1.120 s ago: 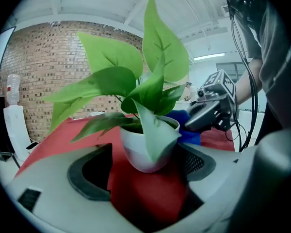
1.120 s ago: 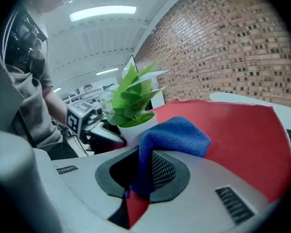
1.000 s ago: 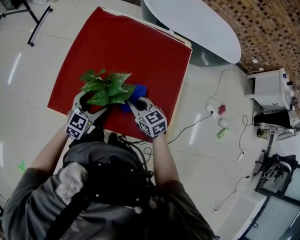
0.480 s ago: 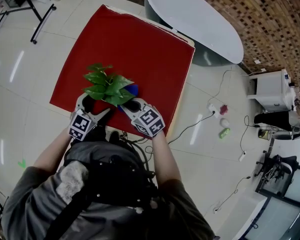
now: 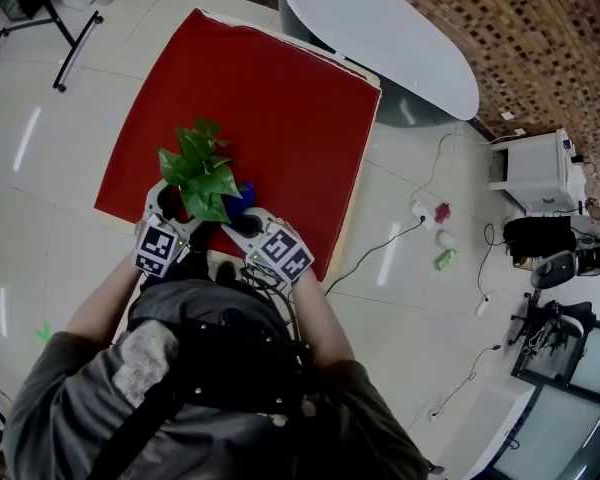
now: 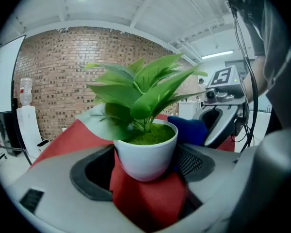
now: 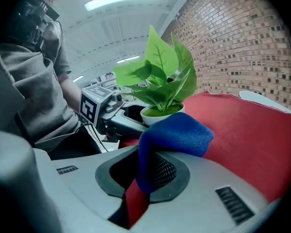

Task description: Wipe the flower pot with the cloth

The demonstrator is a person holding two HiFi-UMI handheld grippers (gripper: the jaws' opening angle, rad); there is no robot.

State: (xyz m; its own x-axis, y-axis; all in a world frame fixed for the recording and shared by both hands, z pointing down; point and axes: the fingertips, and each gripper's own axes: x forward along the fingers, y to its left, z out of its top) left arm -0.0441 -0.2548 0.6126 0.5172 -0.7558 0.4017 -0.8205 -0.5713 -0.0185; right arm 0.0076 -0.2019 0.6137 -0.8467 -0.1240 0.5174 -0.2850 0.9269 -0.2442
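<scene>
A white flower pot (image 6: 146, 152) with a leafy green plant (image 5: 200, 168) stands near the front edge of the red table (image 5: 280, 98). My left gripper (image 5: 177, 218) is shut on the pot, with a jaw against each side of it in the left gripper view. My right gripper (image 5: 242, 215) is shut on a folded blue cloth (image 7: 173, 139), which sits just to the right of the pot. The cloth (image 6: 188, 130) lies against or very close to the pot's side. In the head view the leaves hide the pot and most of the cloth (image 5: 243, 192).
A white oval table (image 5: 380, 38) stands beyond the red one. Cables (image 5: 380, 248) and small objects (image 5: 443, 213) lie on the tiled floor to the right, near a white cabinet (image 5: 535, 173). A metal stand (image 5: 75, 38) is at the far left.
The right gripper has carried the blue cloth left and nearer, up beside the pot. The plant and the left gripper have shifted slightly left.
</scene>
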